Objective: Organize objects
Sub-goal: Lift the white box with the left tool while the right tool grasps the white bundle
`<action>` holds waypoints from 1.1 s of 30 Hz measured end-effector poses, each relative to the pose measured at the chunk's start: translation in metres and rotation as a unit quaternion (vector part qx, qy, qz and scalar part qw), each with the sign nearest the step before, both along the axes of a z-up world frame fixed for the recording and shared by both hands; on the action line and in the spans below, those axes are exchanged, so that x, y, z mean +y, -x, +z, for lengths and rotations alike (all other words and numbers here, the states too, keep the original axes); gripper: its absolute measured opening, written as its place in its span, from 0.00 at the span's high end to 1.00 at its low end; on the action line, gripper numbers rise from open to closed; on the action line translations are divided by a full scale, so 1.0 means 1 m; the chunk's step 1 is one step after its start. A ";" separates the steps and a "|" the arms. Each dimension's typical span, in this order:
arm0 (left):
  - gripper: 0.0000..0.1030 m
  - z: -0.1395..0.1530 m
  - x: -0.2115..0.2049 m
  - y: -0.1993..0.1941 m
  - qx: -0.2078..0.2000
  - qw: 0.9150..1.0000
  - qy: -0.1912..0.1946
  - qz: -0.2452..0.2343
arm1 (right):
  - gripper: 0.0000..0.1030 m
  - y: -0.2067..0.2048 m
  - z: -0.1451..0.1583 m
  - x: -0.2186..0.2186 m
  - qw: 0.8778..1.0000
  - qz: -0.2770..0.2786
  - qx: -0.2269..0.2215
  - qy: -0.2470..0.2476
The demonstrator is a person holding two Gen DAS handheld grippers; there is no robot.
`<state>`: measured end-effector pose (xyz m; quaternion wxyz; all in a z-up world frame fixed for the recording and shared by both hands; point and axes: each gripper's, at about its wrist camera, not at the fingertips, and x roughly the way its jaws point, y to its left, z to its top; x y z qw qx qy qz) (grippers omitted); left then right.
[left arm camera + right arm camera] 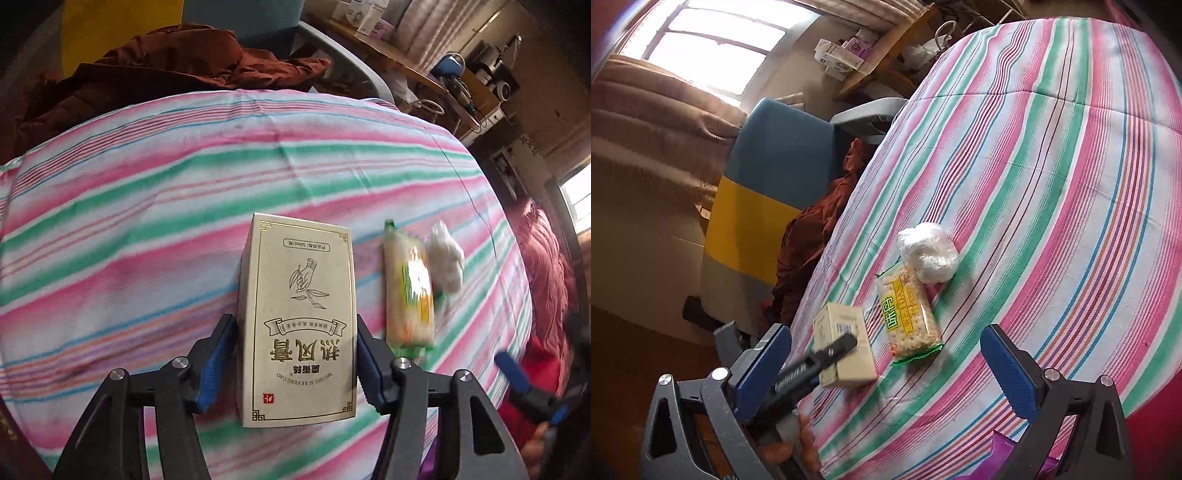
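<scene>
A cream box with gold print lies on the striped bedsheet. My left gripper is shut on it, with a blue pad against each long side. The right wrist view shows the same box with one left finger across it. To the box's right lie a cracker packet and a white plastic-wrapped bundle, touching each other. My right gripper hovers open above the sheet near the packet, with nothing held.
A brown garment is heaped at the bed's far edge beside a blue and yellow chair. A red fluffy blanket lies along the right side. A purple wrapper pokes out near the front edge. Cluttered shelves stand beyond.
</scene>
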<state>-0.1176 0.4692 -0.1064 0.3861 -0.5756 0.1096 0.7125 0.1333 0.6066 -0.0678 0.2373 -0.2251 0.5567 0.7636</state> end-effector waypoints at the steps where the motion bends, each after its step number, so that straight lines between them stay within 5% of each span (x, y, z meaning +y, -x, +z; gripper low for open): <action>1: 0.40 0.001 -0.008 -0.006 0.003 1.000 0.001 -0.004 | 0.00 0.001 0.000 0.000 1.000 0.001 -0.002 0.000; 10: 0.40 0.004 -0.088 -0.071 0.015 1.000 -0.008 -0.021 | 0.00 0.019 -0.003 -0.013 0.998 0.045 -0.046 -0.013; 15: 0.40 0.008 -0.123 -0.087 0.018 0.999 -0.024 -0.012 | 0.01 0.030 0.010 -0.020 0.991 0.075 -0.087 -0.063; 20: 0.40 0.009 -0.131 -0.083 0.003 0.999 -0.041 0.000 | 0.20 0.045 0.022 0.002 0.978 0.071 -0.153 -0.119; 23: 0.39 0.006 -0.128 -0.080 -0.003 0.999 -0.046 0.003 | 0.29 0.059 0.012 0.027 0.972 0.075 -0.191 -0.111; 33: 0.41 0.003 -0.141 -0.082 -0.004 0.999 -0.039 0.003 | 0.40 0.104 -0.035 0.066 0.947 0.101 -0.286 -0.104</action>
